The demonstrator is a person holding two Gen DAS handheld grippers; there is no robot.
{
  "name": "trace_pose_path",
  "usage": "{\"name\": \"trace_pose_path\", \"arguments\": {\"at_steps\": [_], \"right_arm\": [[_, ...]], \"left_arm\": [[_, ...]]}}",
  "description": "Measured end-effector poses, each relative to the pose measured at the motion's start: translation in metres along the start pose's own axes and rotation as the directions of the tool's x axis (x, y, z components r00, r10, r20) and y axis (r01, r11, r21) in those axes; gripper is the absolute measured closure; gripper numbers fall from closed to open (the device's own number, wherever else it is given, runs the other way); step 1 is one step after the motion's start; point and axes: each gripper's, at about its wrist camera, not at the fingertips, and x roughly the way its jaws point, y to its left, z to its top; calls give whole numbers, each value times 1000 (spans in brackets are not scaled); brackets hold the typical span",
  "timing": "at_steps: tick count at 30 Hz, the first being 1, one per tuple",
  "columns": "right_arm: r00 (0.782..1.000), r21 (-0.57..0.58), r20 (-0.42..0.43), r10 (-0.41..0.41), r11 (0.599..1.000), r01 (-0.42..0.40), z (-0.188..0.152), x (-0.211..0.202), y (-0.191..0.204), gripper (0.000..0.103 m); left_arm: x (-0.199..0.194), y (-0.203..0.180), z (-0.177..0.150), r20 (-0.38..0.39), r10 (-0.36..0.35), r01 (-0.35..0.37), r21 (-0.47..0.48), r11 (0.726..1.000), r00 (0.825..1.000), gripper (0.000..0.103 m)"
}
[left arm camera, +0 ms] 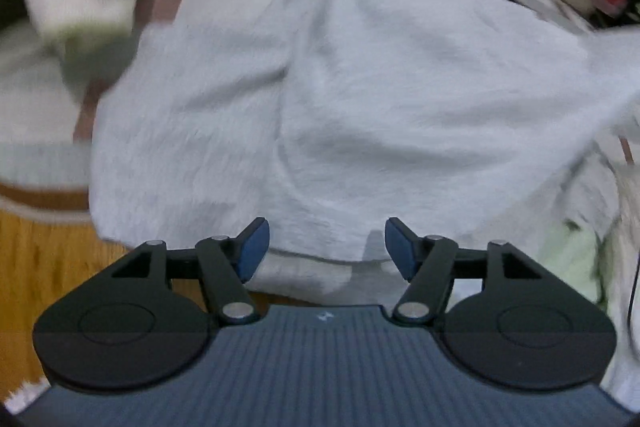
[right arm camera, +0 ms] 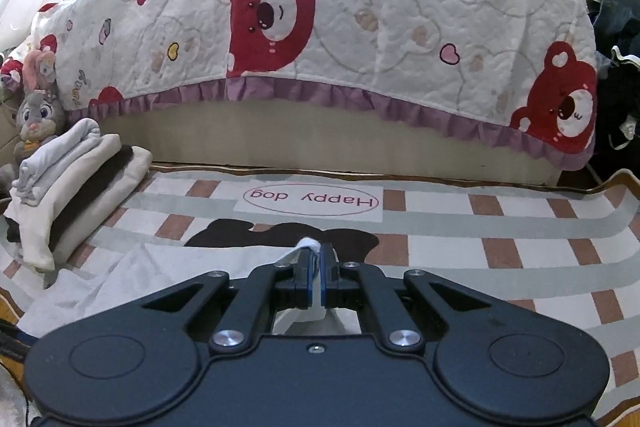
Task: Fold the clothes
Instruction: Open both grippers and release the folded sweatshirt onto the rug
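— Left gripper (left arm camera: 326, 251)?
— Spread apart, blue pads clear of everything, nothing gripped. Pointing steeply down at the white garment (left arm camera: 340, 115), spread just ahead of and under the fingertips.
— Right gripper (right arm camera: 316, 267)?
— Clamped tight on a white fold of the same garment (right arm camera: 306, 245), pinched between the pads.
— Beyond it?
— Checked mat (right arm camera: 480, 227) ahead, folded stack (right arm camera: 76, 179) far left, bear quilt (right arm camera: 360, 7) behind.

Garment (right arm camera: 132, 275) on mat (right arm camera: 440, 251); folded stack (right arm camera: 76, 179) left; covered sofa (right arm camera: 360, 27) behind
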Motion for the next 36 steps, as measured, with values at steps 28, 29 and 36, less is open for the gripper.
{"name": "trace_pose_path", "arguments": {"at_steps": [28,29,36], "right_arm": [[999,-98,10,30,995,-29,99,116,-36,100],[998,-79,60,18,997,-13,123,132,-34,100],[981,374,183,-66,927,-7,184,249,-69,56]], "left_arm": [[-93,-36,230,484,74,-208,230,951,872,100],[-97,-39,265,543,119,-258,188,948,831,100],[-40,-33,360,637,341,-340,-130,931,691,55]]}}
